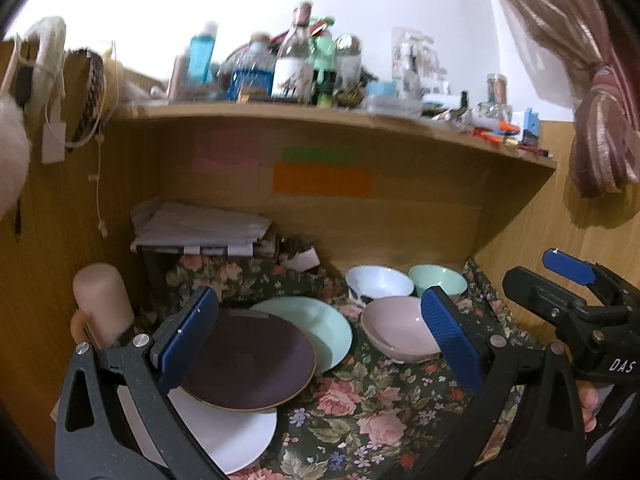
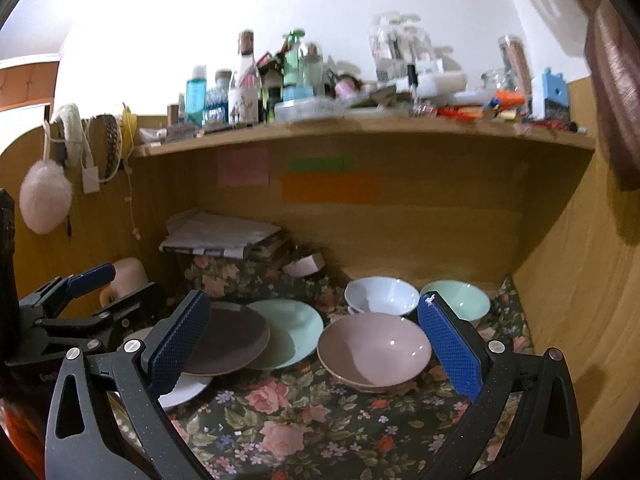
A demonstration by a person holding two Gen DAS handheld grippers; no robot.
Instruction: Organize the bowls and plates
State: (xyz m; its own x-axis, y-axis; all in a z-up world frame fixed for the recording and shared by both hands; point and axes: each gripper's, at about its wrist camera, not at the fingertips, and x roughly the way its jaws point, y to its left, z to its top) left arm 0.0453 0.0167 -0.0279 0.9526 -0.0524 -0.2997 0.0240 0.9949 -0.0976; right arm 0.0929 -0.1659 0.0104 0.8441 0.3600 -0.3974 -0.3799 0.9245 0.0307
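On the flowered cloth inside the wooden alcove, three plates are lying overlapped at the left: a dark plate is resting on a white plate and on a mint plate, and the left gripper's near finger is covering part of the dark and white ones. Three bowls are sitting close together at the right: pink bowl in front, white bowl and mint bowl behind. Both the left gripper and the right gripper are hanging wide apart, holding nothing. Bottles on the shelf above are blurring together. Only the right wrist view is showing the pink bowl's whole rim; in the left wrist view a blue pad is cutting across it.
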